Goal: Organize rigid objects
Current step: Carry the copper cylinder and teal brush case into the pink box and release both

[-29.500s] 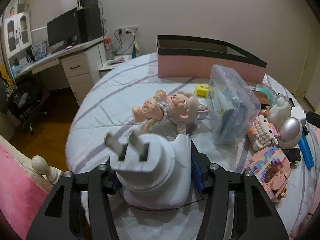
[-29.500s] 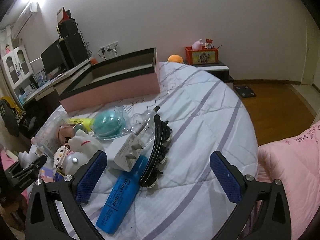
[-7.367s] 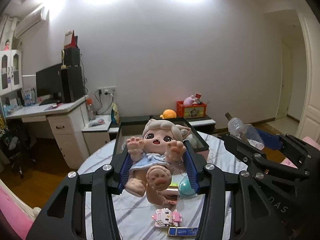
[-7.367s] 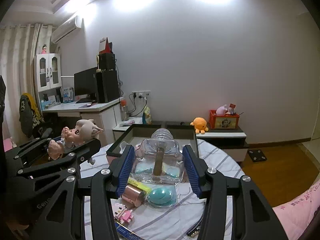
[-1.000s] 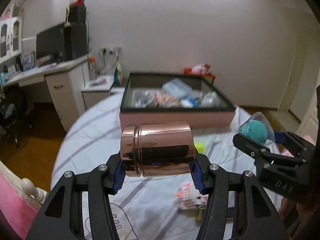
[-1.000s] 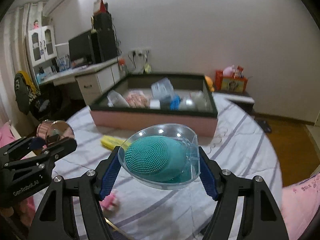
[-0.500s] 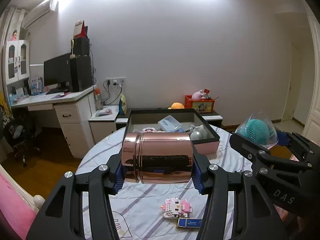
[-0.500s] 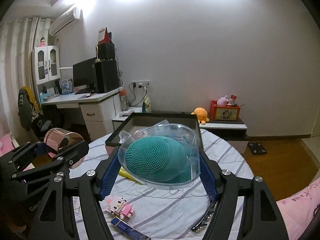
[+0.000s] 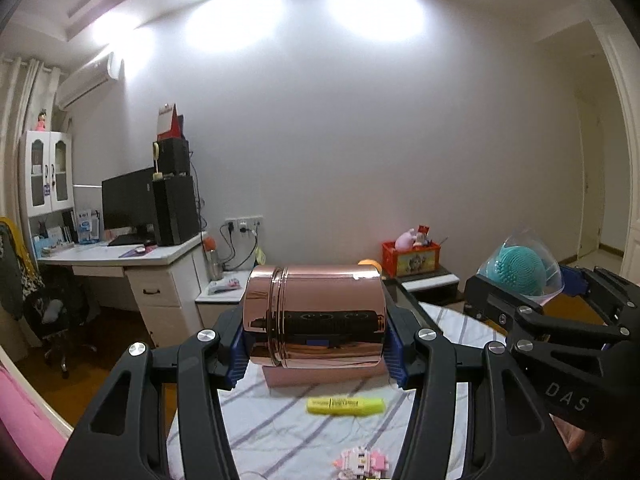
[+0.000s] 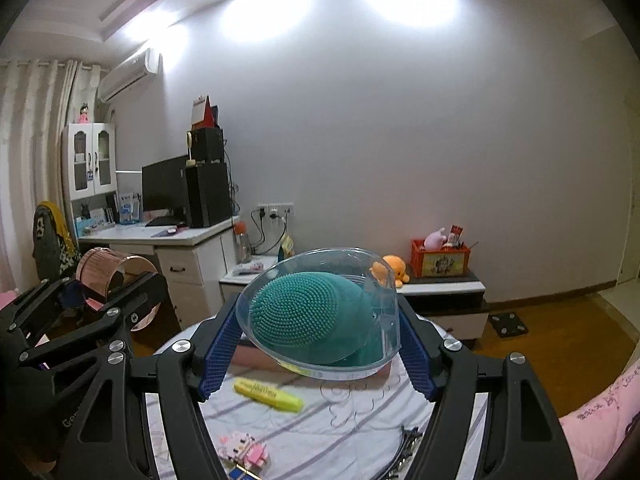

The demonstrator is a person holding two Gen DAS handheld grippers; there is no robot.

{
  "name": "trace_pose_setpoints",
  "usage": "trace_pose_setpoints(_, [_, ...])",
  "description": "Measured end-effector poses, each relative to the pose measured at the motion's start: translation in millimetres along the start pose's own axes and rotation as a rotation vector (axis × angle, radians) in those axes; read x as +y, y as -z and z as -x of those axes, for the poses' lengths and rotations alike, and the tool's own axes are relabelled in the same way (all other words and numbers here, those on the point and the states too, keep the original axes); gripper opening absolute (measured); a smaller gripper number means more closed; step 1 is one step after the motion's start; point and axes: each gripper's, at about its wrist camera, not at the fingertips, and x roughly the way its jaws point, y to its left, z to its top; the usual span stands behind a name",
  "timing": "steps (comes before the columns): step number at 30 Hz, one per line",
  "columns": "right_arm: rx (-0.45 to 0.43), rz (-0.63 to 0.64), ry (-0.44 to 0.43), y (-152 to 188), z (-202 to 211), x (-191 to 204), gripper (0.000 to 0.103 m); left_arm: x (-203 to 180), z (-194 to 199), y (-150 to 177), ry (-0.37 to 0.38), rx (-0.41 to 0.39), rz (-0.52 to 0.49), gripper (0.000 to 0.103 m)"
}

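Note:
My left gripper (image 9: 316,350) is shut on a rose-gold metal can (image 9: 316,316), held sideways high above the bed; the can also shows in the right wrist view (image 10: 114,280). My right gripper (image 10: 318,354) is shut on a clear plastic case holding a teal silicone brush (image 10: 316,316), also seen in the left wrist view (image 9: 522,266). The pink box (image 9: 320,376) lies behind the can, mostly hidden. A yellow highlighter (image 9: 346,405) and a pink block toy (image 9: 362,462) lie on the striped bed sheet (image 9: 280,428).
A desk with monitor and speakers (image 9: 132,248) stands at left. A low cabinet with a red toy box (image 10: 440,262) and an orange plush (image 10: 390,268) is behind the bed. A pink quilt (image 10: 600,420) lies at right. A dark hair clip (image 10: 404,446) lies on the sheet.
Both grippers have tilted upward and risen with their objects; the pink box and the bed sit lower in view and the box's contents no longer show.

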Motion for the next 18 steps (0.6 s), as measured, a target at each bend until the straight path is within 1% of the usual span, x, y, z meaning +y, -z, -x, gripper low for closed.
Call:
trace_pose_setpoints(9, [-0.041,0.021,0.010,-18,-8,3,0.073,0,-15,-14,-0.013,-0.052,-0.016,0.055])
trace_pose_setpoints(13, [-0.045,0.033,0.015,-23,-22,3,0.073,1,-32,-19,-0.022,-0.049,-0.028,0.055])
trace_pose_setpoints(18, [-0.025,0.047,0.023,-28,-49,1,0.073,1,-68,-20,-0.027,-0.022,-0.055,0.055])
